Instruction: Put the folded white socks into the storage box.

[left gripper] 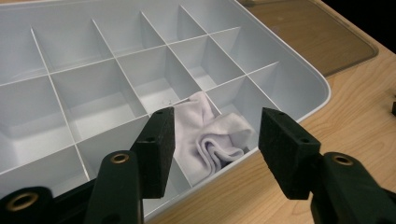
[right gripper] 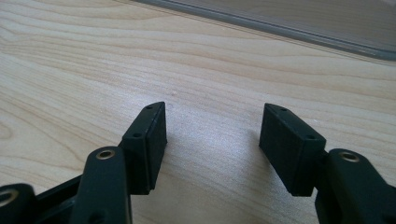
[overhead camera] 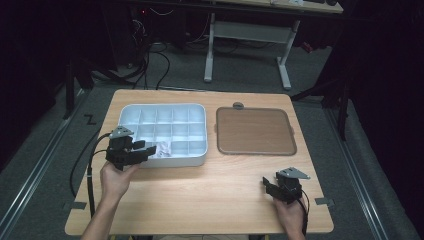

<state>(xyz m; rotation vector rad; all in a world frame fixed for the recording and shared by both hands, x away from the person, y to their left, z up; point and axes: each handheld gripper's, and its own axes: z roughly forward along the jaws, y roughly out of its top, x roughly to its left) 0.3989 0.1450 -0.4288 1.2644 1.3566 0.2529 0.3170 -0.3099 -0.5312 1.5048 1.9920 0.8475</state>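
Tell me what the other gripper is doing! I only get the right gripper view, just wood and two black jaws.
Observer: The left gripper hovers at the near edge of a white divided tray.
Operator: Is anything inside?
Observer: Yes, a crumpled white cloth lies in one near-row compartment.
Operator: Did it grab the cloth?
Observer: No, its jaws stand open above the cloth, not pinching it.

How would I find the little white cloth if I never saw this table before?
Look at the wooden table and find the pale grey divided tray on its left side. In its near row lies the white cloth, bunched in one compartment, the one compartment with anything visible inside.
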